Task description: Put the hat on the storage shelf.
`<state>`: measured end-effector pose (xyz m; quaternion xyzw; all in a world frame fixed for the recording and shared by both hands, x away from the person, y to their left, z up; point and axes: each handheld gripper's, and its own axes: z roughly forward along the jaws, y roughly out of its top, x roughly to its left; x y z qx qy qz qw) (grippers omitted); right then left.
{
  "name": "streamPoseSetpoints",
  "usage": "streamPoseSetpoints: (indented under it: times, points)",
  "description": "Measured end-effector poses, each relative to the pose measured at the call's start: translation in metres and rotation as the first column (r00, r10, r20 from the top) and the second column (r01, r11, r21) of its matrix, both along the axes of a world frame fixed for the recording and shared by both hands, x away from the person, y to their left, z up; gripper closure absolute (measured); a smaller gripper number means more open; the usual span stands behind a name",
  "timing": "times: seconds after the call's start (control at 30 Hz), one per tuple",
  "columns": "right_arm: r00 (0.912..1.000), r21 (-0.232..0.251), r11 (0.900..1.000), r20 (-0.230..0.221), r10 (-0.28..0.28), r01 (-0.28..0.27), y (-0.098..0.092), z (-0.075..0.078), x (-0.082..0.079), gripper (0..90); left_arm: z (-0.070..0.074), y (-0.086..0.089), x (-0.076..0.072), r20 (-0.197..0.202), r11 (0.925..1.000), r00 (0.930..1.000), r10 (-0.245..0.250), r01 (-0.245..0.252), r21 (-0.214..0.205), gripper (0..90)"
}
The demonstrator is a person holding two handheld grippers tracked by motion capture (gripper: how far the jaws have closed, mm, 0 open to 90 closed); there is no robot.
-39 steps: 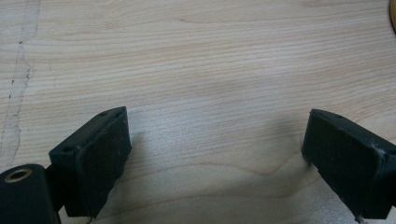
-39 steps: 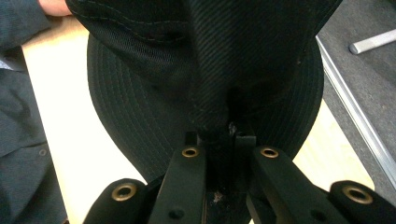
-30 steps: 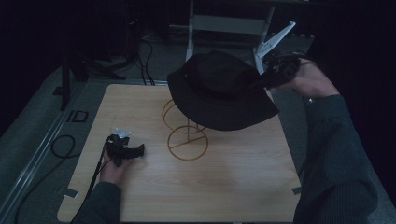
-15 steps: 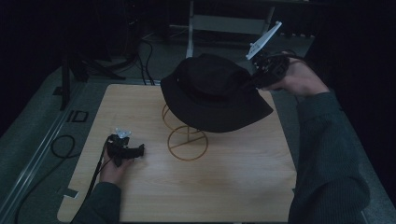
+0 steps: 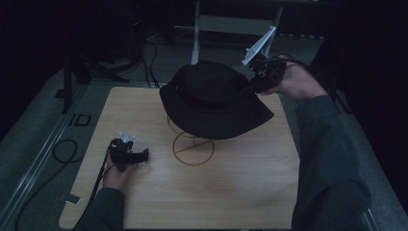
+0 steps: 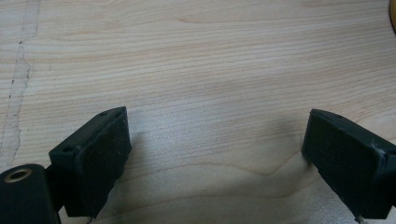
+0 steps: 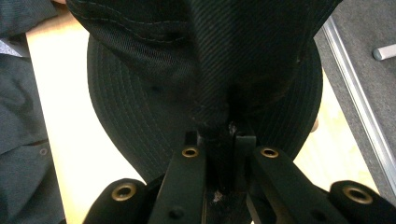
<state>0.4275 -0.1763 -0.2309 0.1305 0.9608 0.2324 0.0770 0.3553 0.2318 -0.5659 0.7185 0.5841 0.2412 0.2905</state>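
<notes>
Above the wire stand (image 5: 192,144) on the table (image 5: 250,192), our right hand-held gripper (image 5: 263,79) pinches the black hat (image 5: 211,98) by its brim, which we judge must next settle onto the stand, while the left hand-held gripper (image 5: 137,156) rests wide and empty.

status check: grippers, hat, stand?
Right gripper shut on black hat brim, hat held over wire stand. Left gripper open, low over the wooden table, holding nothing. Nothing in the way.

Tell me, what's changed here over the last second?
The right gripper, shut on the brim of the black hat, has carried it leftward, bringing it more squarely above the wire stand. The left gripper stayed open and resting on the table.
</notes>
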Motion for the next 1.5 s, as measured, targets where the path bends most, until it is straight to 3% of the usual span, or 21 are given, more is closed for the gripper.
streamPoseSetpoints:
  times: [1.0,1.5]
  points:
    - [0.9986,-0.005,1.0,-0.052,0.005,-0.005,0.028,-0.031,0.013,86.9,0.0,0.0,0.0,0.003,1.0,1.0,0.001,-0.001,0.001,8.1]
    - [0.9967,-0.033,0.9994,-0.081,0.008,-0.011,0.046,-0.044,0.015,80.2,0.0,0.0,0.0,0.002,1.0,1.0,0.001,-0.001,0.001,8.1]
